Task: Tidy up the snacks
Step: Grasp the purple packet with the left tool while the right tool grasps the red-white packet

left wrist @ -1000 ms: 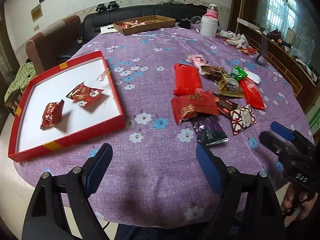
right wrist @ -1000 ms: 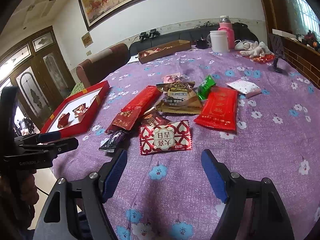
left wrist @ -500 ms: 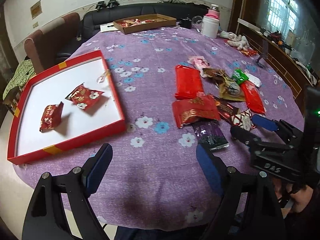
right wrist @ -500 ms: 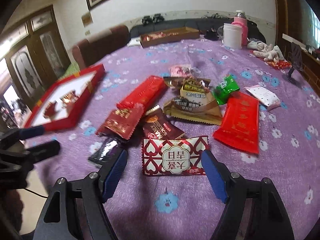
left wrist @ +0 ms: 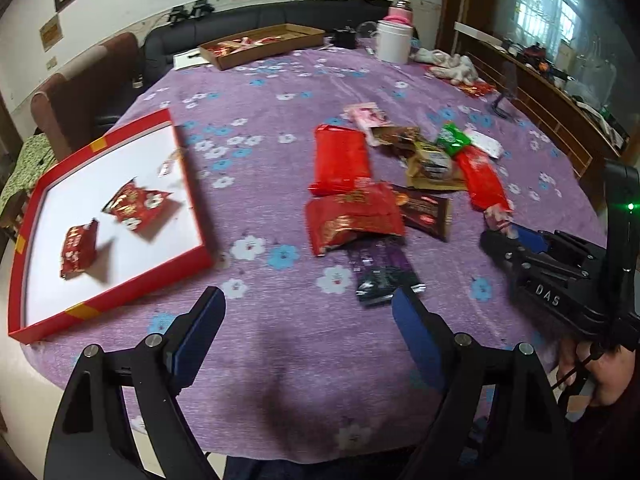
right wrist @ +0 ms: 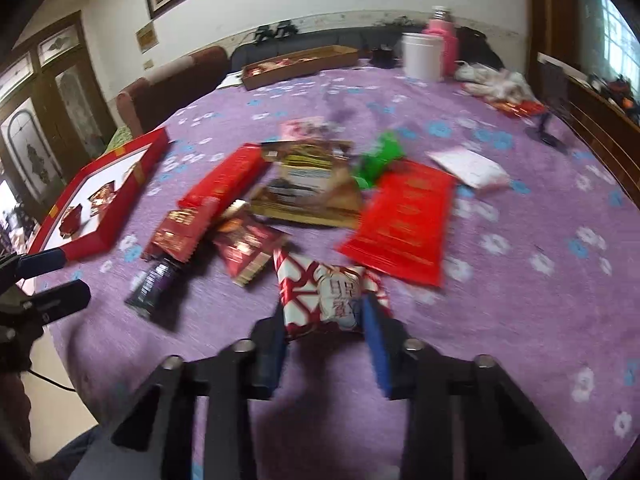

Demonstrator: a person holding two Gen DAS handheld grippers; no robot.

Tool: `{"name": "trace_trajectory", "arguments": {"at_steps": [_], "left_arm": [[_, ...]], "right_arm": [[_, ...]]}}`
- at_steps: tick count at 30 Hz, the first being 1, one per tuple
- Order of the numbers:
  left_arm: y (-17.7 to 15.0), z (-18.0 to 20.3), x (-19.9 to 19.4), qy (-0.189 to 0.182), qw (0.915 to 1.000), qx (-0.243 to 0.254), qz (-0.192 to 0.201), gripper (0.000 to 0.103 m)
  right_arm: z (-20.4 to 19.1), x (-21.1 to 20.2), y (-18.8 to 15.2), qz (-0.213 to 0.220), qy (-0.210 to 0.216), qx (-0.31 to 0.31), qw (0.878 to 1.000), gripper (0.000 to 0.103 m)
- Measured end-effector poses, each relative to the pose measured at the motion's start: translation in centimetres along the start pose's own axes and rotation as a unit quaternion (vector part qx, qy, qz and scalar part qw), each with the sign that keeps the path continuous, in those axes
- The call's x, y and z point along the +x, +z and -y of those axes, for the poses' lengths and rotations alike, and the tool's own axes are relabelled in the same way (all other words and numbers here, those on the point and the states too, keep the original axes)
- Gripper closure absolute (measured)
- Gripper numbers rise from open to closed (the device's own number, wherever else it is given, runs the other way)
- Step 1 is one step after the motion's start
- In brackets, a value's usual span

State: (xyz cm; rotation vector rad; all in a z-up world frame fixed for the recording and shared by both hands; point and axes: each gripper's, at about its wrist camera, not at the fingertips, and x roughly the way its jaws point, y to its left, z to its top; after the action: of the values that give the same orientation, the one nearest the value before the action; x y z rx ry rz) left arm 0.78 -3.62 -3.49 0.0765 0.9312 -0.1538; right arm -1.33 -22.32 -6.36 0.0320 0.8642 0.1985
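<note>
The right gripper (right wrist: 324, 316) is closing its jaws on the red-and-white heart-patterned packet (right wrist: 326, 292), which is sitting between the blue pads and bulging up as they squeeze its sides, near the front edge of the purple flowered tablecloth (right wrist: 520, 300). This packet is lying at the near end of the snack pile, just in front of a flat red packet (right wrist: 404, 220) and beside a dark brown chocolate packet (right wrist: 246, 248). Farther left a dark purple packet (right wrist: 152, 286) is lying close to the table's front edge, partly tucked under a red foil pouch (right wrist: 180, 234). A long red bar (right wrist: 224, 178), a gold-brown packet (right wrist: 308, 196), a green candy (right wrist: 378, 162) and a white sachet (right wrist: 468, 168) are filling the middle of the table. The left gripper (left wrist: 308, 328) is hovering over the bare cloth at the front edge with its jaws spread wide and nothing between them. The red tray (left wrist: 116, 292) is resting at the left edge of the table, holding two small red packets (left wrist: 136, 206) on its white floor. A brown cardboard box (left wrist: 264, 44) and a white jar (left wrist: 394, 42) are standing along the far edge.
</note>
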Motion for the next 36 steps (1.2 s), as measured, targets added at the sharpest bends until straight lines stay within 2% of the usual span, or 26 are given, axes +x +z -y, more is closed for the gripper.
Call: {"name": "trace_trajectory", "arguments": {"at_steps": [1, 3, 7, 11, 12, 13, 15, 17, 20, 24, 27, 28, 29, 31, 34, 36], "left_arm": [[0.1, 0.4, 0.0, -0.004, 1.0, 0.003, -0.001, 0.017], [0.4, 1.0, 0.3, -0.015, 0.9998, 0.006, -0.006, 0.017], [1.4, 2.7, 1.4, -0.028, 0.9995, 0.006, -0.012, 0.017], [1.7, 3.9, 3.4, -0.033, 0.9987, 0.004, -0.037, 0.017], [1.7, 4.0, 4.0, -0.041, 0.9979, 0.0, -0.05, 0.017], [1.6, 4.1, 4.3, -0.043, 0.9976, -0.002, -0.055, 0.017], [1.4, 4.0, 4.9, -0.05, 0.9965, -0.012, -0.066, 0.017], [1.2, 3.5, 5.2, -0.05, 0.9959, -0.021, -0.073, 0.017], [1.1, 2.8, 4.8, -0.058, 0.9949, -0.036, -0.075, 0.017], [0.9, 2.6, 4.0, -0.038, 0.9973, -0.023, -0.059, 0.017], [1.0, 2.3, 4.5, -0.038, 0.9967, -0.026, -0.066, 0.017], [0.9, 2.3, 4.6, -0.039, 0.9965, -0.027, -0.069, 0.017], [0.9, 2.2, 4.6, -0.039, 0.9965, -0.027, -0.07, 0.017], [0.9, 2.1, 4.7, -0.037, 0.9965, -0.028, -0.069, 0.017], [1.0, 2.2, 5.1, -0.037, 0.9959, -0.028, -0.078, 0.017], [1.0, 2.3, 5.4, -0.039, 0.9952, -0.033, -0.084, 0.017]], "right_arm": [[0.9, -0.3, -0.4, -0.002, -0.01, 0.005, 1.0, 0.092], [2.4, -1.0, -1.1, -0.002, -0.006, 0.014, 1.0, 0.095], [4.5, -2.1, -2.0, 0.008, 0.015, 0.039, 0.999, 0.095], [5.0, -2.8, -2.8, 0.025, 0.047, 0.043, 0.998, 0.089], [5.2, -3.0, -3.0, 0.028, 0.05, 0.044, 0.997, 0.085], [5.3, -3.2, -3.0, 0.03, 0.051, 0.046, 0.997, 0.07], [5.5, -3.9, -3.2, 0.046, 0.049, 0.046, 0.997, 0.053], [5.8, -4.7, -3.1, 0.06, 0.042, 0.05, 0.996, 0.043], [6.5, -6.2, -3.1, 0.075, 0.053, 0.041, 0.995, 0.043], [8.0, -9.0, -3.3, 0.113, 0.073, 0.037, 0.99, 0.043], [9.5, -10.6, -2.9, 0.135, 0.073, 0.044, 0.987, 0.039], [9.9, -10.3, -2.5, 0.125, 0.065, 0.049, 0.989, 0.03], [10.1, -9.6, -2.3, 0.109, 0.056, 0.049, 0.991, 0.029], [10.0, -7.4, -2.2, 0.062, 0.028, 0.044, 0.997, 0.029], [9.1, -4.9, -2.3, 0.03, 0.026, 0.027, 0.999, 0.031], [8.4, -3.6, -2.2, 0.01, 0.008, 0.015, 1.0, 0.031]]}}
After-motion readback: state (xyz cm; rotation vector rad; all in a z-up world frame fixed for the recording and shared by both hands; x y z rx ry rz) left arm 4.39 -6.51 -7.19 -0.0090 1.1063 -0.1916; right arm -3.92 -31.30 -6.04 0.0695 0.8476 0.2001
